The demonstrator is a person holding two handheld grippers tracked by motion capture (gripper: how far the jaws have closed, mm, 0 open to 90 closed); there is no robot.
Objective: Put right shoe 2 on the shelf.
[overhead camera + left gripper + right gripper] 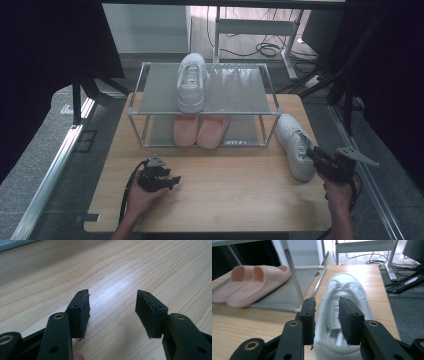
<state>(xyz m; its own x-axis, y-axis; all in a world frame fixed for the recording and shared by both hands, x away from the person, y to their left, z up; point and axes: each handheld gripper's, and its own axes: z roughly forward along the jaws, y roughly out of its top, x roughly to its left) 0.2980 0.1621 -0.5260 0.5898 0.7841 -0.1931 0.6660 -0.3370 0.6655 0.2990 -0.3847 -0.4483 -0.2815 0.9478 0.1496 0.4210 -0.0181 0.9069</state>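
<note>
A white sneaker (pixel 295 145) lies on the wooden table (pixel 225 200) to the right of the rack, toe pointing away. My right gripper (pixel 312 154) is at its heel. In the right gripper view the white sneaker (pixel 347 290) is slightly blurred and my right gripper (pixel 327 312) stands partly open over its heel: one jaw is outside the shoe's side and the other is over its opening. A second white sneaker (pixel 191 82) sits on the top shelf. My left gripper (pixel 172 181) rests low over the table at the front left. There my left gripper (pixel 112 307) is open with bare wood between its jaws.
A metal shoe rack (pixel 270 107) stands at the back of the table, with a pair of pink slippers (pixel 200 130) on its lower shelf; these pink slippers (pixel 254 282) are left of the right gripper. Cables and table legs lie beyond the table's far edge.
</note>
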